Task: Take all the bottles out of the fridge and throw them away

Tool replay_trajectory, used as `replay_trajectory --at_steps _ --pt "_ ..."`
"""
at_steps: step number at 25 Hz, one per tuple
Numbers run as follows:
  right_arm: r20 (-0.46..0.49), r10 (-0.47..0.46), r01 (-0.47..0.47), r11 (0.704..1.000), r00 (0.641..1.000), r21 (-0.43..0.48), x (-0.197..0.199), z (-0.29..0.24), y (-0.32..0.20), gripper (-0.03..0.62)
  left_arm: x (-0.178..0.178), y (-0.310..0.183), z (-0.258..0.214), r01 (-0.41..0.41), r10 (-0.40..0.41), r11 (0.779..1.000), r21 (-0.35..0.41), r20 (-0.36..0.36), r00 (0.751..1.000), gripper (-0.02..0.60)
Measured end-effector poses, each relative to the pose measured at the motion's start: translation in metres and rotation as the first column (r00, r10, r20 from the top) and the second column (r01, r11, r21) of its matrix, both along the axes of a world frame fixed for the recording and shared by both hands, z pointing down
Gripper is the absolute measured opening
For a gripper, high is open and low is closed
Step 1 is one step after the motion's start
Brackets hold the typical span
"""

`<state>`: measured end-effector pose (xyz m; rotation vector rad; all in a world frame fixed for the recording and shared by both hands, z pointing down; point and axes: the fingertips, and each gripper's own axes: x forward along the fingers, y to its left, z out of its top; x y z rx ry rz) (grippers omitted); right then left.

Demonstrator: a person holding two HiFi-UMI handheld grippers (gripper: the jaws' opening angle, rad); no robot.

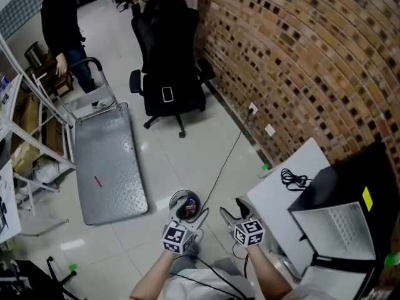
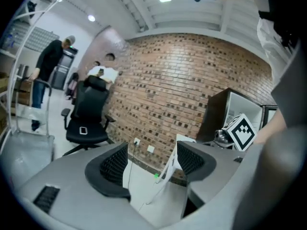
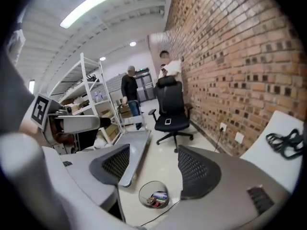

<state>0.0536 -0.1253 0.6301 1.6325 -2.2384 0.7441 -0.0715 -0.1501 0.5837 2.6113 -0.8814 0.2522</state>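
Person (image 1: 62, 24): far left, standing at the handle end of the flat cart.
Shelving rack (image 1: 37, 124): white, along the left edge.
Flat cart (image 1: 106, 161): grey metal deck lying on the floor just right of the rack.
Office chair (image 1: 169, 61): black, at the top centre, close to the brick wall (image 1: 300, 61).
Bin (image 1: 172, 202): round, on the floor just ahead of the left gripper; coloured things inside, too small to tell as bottles.
Left gripper (image 2: 151, 159): held over the floor, fingers (image 2: 112, 166) spread apart and pinching nothing.
Right gripper (image 3: 153, 164): just beside the left one, fingers (image 3: 199, 169) spread apart too, pinching nothing; bin seen on the floor below the gap.
Bench (image 1: 275, 208): white, right of the grippers, with a coiled black cord (image 1: 294, 180) on it.
Fridge (image 1: 347, 183): black, far right, touching the bench, pale inside showing; bottles cannot be made out in it.
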Motion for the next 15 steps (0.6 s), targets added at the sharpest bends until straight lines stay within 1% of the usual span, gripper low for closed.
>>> replay_trajectory --at_steps 2,3,4,6,9,10,11,13,15 --pt "-0.027 0.099 -0.097 0.992 0.995 0.076 0.030 -0.043 0.023 0.344 0.032 0.012 -0.027 -0.091 0.091 0.995 0.032 -0.009 0.996 0.325" --pt "-0.028 0.172 -0.168 0.979 0.985 0.116 0.049 -0.063 0.037 0.344 0.053 0.020 -0.042 -0.158 0.159 0.986 0.053 -0.016 0.987 0.325" --pt "-0.024 0.256 -0.249 0.956 0.966 0.157 0.070 -0.081 0.054 0.344 0.076 0.028 -0.055 -0.231 0.234 0.970 0.079 -0.024 0.972 0.325" --pt "-0.008 0.404 -0.392 0.891 0.915 0.230 0.113 -0.112 0.090 0.344 0.123 0.047 -0.079 -0.348 0.355 0.929 0.127 -0.043 0.934 0.325" --pt "0.018 0.539 -0.517 0.798 0.842 0.310 0.168 -0.151 0.146 0.345 0.180 0.083 -0.112 -0.438 0.456 0.881 0.180 -0.068 0.888 0.325" --pt "0.031 0.580 -0.555 0.761 0.814 0.337 0.183 -0.165 0.166 0.350 0.197 0.096 -0.124 -0.465 0.486 0.863 0.197 -0.076 0.871 0.325" --pt "0.051 0.621 -0.593 0.717 0.782 0.365 0.197 -0.180 0.186 0.351 0.214 0.109 -0.137 -0.492 0.518 0.844 0.211 -0.085 0.851 0.325" --pt "0.109 0.699 -0.669 0.611 0.707 0.424 0.223 -0.207 0.230 0.357 0.249 0.139 -0.162 -0.548 0.582 0.803 0.235 -0.113 0.805 0.325" --pt "0.144 0.765 -0.720 0.500 0.627 0.481 0.246 -0.229 0.278 0.357 0.282 0.172 -0.178 -0.604 0.649 0.750 0.269 -0.128 0.750 0.325"
